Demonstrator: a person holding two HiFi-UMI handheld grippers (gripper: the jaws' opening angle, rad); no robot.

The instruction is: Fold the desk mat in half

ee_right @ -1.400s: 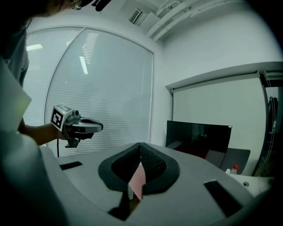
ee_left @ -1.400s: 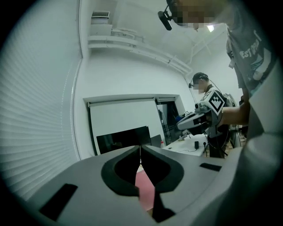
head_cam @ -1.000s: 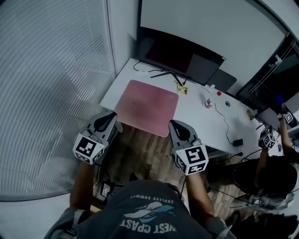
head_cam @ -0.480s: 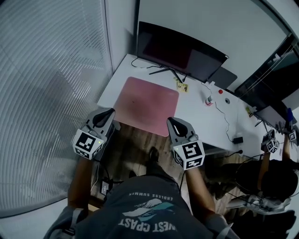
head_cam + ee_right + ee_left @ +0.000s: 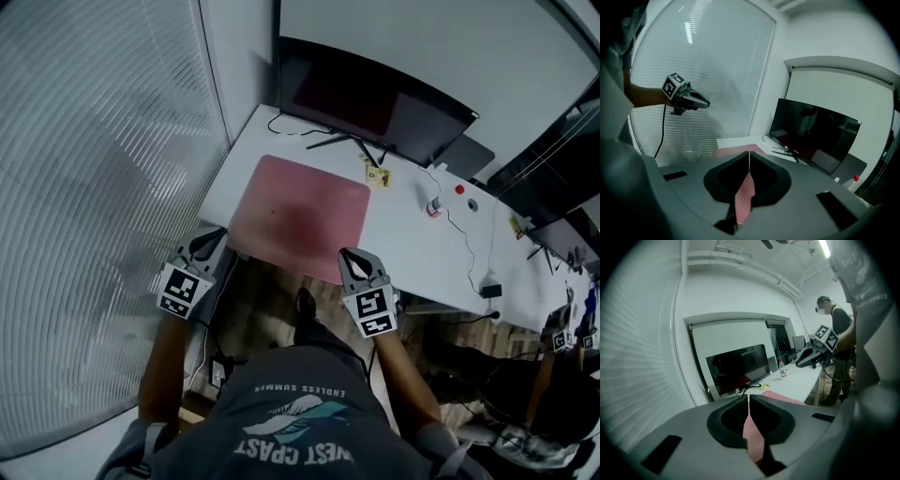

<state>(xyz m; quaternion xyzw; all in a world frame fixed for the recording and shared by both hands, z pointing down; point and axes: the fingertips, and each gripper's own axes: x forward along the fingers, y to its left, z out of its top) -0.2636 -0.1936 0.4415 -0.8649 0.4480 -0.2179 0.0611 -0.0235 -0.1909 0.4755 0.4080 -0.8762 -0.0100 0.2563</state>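
A pink desk mat (image 5: 300,216) lies flat and unfolded on the white desk (image 5: 422,253), its near edge at the desk's front edge. My left gripper (image 5: 208,240) hovers just off the mat's near left corner, shut with nothing in it. Just off the near right corner is my right gripper (image 5: 353,258), also shut and empty. In the left gripper view the closed jaws (image 5: 748,397) point across the mat (image 5: 780,398). The right gripper view shows closed jaws (image 5: 749,153) with the mat (image 5: 731,151) beyond them.
A dark monitor (image 5: 375,98) stands at the back of the desk with cables beside it. A small yellow item (image 5: 378,176), a bottle (image 5: 434,206) and a black block (image 5: 488,291) lie to the right. Window blinds (image 5: 94,187) fill the left. Another person (image 5: 562,337) is at far right.
Both grippers have dropped lower and closer to the mat's near corners, staying shut. The view has shifted slightly and the mat has not moved.
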